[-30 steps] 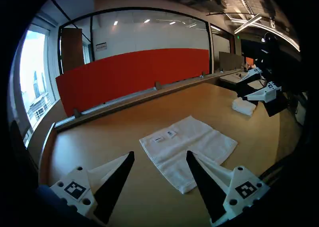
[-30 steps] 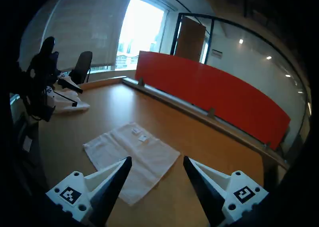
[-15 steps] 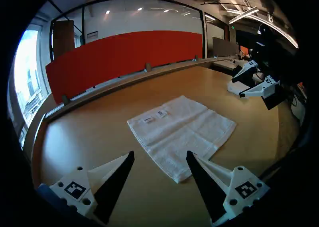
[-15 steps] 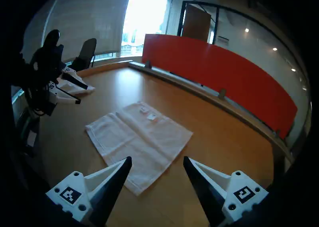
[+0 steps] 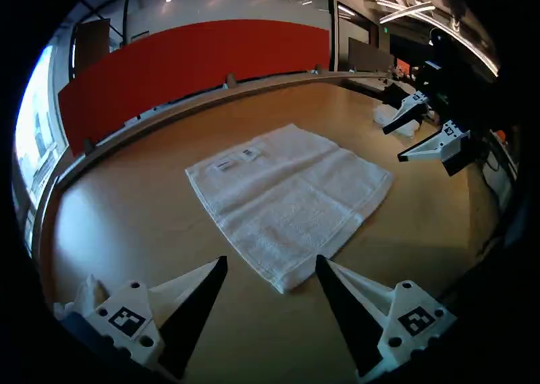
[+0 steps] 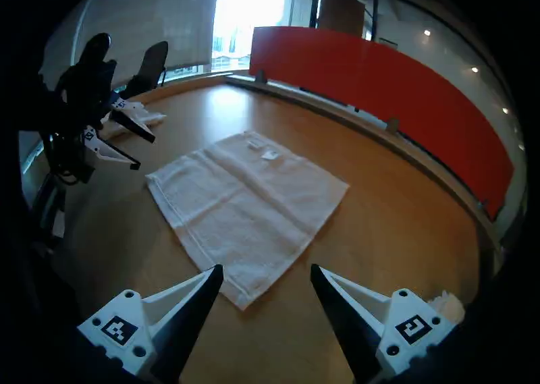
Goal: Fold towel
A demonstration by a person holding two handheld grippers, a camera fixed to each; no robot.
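**Towel flat on the table, both grippers wide open, nothing grabbed**

Left gripper view: white towel [image 5: 287, 195] lies spread flat, one layer afaict, mid-table on the wooden table [image 5: 121, 208]. Two small labels [image 5: 233, 160] sit near its far edge, around 11 o'clock on the cloth. The near corner points back at the camera and lands at approx 6 o'clock, between the tips of the left gripper [image 5: 270, 258]. Jaws are spread wide, nothing between them but that corner, and I can't tell if they touch it. They look to be hanging above it.

Right gripper [image 6: 264, 267] is the same deal in its own view: jaws wide apart, holding nothing, a towel corner sitting between the tips at 6 o'clock.

From the left gripper view the right one shows at 3 o'clock, off the towel's edge, w/ a small bunched white cloth [image 5: 395, 117] just behind it. Red panel [image 5: 196, 53] runs along the table's far side, 10 to 1 o'clock.
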